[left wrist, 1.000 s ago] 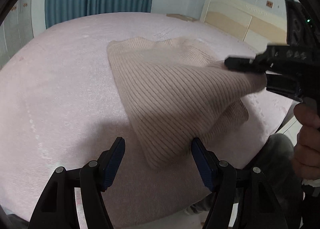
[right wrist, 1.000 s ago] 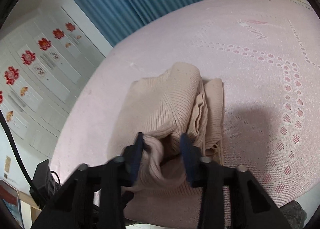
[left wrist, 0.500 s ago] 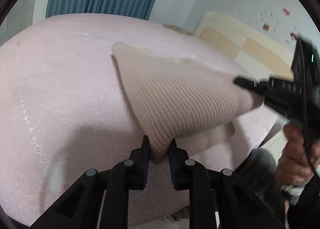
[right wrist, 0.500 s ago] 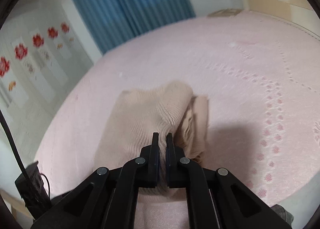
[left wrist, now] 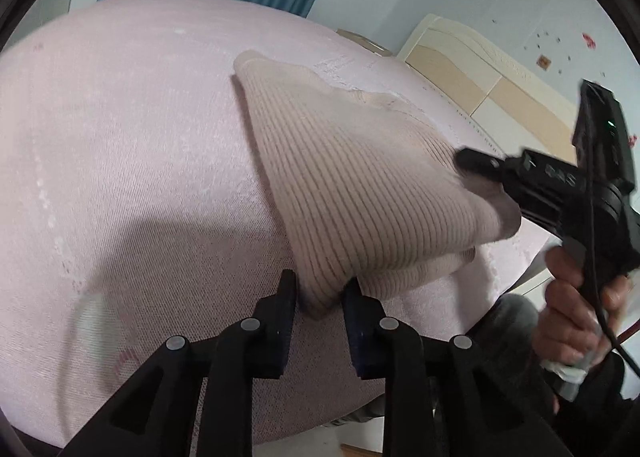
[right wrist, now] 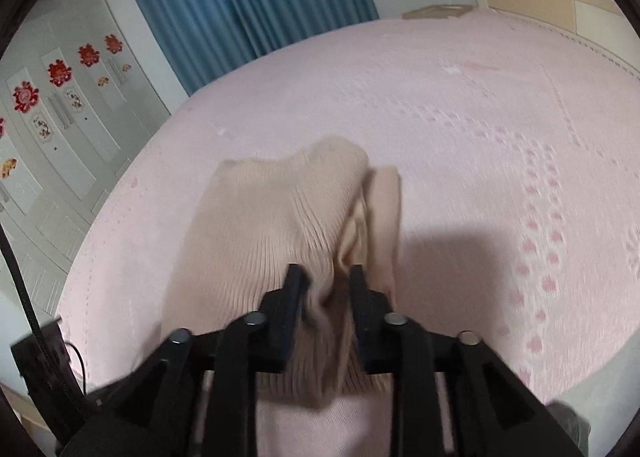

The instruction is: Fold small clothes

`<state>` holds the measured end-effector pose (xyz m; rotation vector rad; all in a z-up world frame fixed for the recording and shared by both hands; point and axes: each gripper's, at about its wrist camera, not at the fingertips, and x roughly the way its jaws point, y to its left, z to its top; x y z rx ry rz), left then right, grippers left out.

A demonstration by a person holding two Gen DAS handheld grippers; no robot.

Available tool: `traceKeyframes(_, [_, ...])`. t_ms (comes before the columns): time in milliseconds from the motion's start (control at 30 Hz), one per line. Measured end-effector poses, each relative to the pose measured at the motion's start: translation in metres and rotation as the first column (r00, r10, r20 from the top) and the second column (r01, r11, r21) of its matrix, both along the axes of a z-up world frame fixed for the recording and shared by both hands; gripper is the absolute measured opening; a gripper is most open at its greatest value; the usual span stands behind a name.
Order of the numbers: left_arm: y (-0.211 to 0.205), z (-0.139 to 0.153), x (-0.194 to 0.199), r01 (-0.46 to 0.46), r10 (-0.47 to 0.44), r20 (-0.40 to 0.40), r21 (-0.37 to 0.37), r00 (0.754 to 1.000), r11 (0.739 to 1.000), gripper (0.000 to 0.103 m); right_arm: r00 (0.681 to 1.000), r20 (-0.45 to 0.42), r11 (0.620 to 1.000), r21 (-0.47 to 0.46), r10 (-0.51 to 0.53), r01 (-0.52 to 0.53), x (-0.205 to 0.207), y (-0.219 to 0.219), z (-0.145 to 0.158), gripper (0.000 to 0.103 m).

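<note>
Both sets of jaws have parted a little since half a second ago, when each was pinched tight on knit; you are letting go, or at least easing off. Your left gripper (left wrist: 321,297) has its fingers spread with the near corner of the beige ribbed sweater (left wrist: 360,185) sitting loosely between them, and the pads do not look pressed into the cloth. Your right gripper (right wrist: 325,289) reads the same way: jaws apart, a bunched fold of knit between them, blurred enough that you cannot tell whether one pad is touching it.

From there outward, the sweater lies partly folded on the pink bedspread (left wrist: 140,137), its top layer lifted toward you at both held corners, a narrower part showing beside the main panel in the right wrist view. In the left wrist view your right hand (left wrist: 576,305) and its gripper are at the sweater's far right corner, near the bed's edge.

To do this step well, lay both corners down level before you open fully, so the top layer lands square on the one beneath. Draw the fingers straight back; ribbed knit snags and drags easily. Keep the right corner away from the edge, where it could slide off.
</note>
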<state>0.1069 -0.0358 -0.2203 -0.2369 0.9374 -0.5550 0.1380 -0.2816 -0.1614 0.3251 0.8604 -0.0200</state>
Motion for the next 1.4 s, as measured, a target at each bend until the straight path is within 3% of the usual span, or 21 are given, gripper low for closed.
traceKeyframes(133, [-0.005,-0.002,-0.001,0.001,-0.001,0.016,0.006,1.000,1.000,0.023,0.998,-0.070,1.000,-0.016,0.006,-0.008,0.036,0.005,-0.015,0.032])
traceKeyframes(200, [-0.009,-0.002,-0.001,0.004,-0.004,0.026,0.017,1.000,1.000,0.023,0.998,-0.064,0.999,-0.029,0.022,-0.024,0.040,0.005,-0.015,0.017])
traceKeyframes(300, [-0.009,-0.004,0.000,0.005,-0.005,0.019,0.011,1.000,1.000,0.023,0.992,0.109,0.997,0.030,0.067,-0.071,0.017,-0.004,0.013,0.015])
traceKeyframes(367, [-0.007,-0.005,-0.001,0.011,-0.011,0.014,-0.009,1.000,1.000,0.023,0.986,0.161,0.993,0.108,0.038,-0.056,0.000,-0.016,0.016,0.015])
traceKeyframes(467, [-0.010,-0.004,-0.002,0.021,-0.021,0.019,-0.002,1.000,1.000,0.023,1.000,0.031,0.998,0.057,-0.004,0.002,0.007,-0.022,-0.016,0.015])
traceKeyframes(500, [-0.011,-0.005,-0.001,0.027,-0.027,0.018,0.000,0.999,1.000,0.023,0.998,-0.058,0.999,0.038,-0.007,0.009,0.014,-0.023,-0.037,0.016])
traceKeyframes(600, [-0.010,-0.004,-0.004,0.027,-0.028,0.024,0.029,0.999,0.999,0.023,1.000,-0.021,0.997,0.071,-0.011,0.012,0.009,-0.029,-0.029,0.024])
traceKeyframes(667, [-0.006,0.000,-0.005,0.022,-0.022,0.018,0.027,1.000,0.999,0.025,0.999,-0.040,0.997,0.072,-0.017,0.020,0.011,-0.032,-0.023,0.039])
traceKeyframes(833, [0.014,0.015,-0.013,-0.041,0.040,0.038,0.011,0.998,0.999,0.048,0.992,-0.124,0.983,0.185,0.009,0.014,0.023,-0.047,-0.045,0.069])
traceKeyframes(933, [0.029,0.025,-0.018,-0.077,0.077,0.060,0.001,0.995,0.997,0.054,0.989,-0.149,0.954,0.296,-0.002,0.046,0.034,-0.062,-0.063,0.078])
traceKeyframes(1000, [0.039,0.027,-0.020,-0.103,0.102,0.063,0.003,0.993,0.995,0.054,0.988,-0.153,0.952,0.302,0.007,0.040,0.040,-0.063,-0.066,0.079])
traceKeyframes(1067, [0.049,0.028,-0.018,-0.132,0.131,0.051,0.001,0.990,0.991,0.054,0.987,-0.157,0.958,0.288,0.034,0.013,0.048,-0.061,-0.067,0.079])
traceKeyframes(1100, [0.052,0.028,-0.016,-0.143,0.143,0.046,-0.002,0.989,0.990,0.054,0.986,-0.159,0.955,0.295,0.053,-0.004,0.052,-0.060,-0.068,0.073])
traceKeyframes(1133, [0.054,0.028,-0.015,-0.153,0.153,0.043,-0.004,0.987,0.988,0.054,0.983,-0.157,0.936,0.349,0.096,-0.035,0.056,-0.060,-0.071,0.059])
traceKeyframes(1233, [0.057,0.029,-0.007,-0.176,0.176,0.046,0.001,0.983,0.984,0.054,0.983,-0.144,0.908,0.417,0.116,-0.046,0.062,-0.066,-0.075,0.047])
traceKeyframes(1400, [0.058,0.035,0.010,-0.203,0.201,0.050,0.033,0.978,0.979,0.054,0.997,-0.055,0.871,0.492,0.046,-0.013,0.046,-0.076,-0.046,0.037])
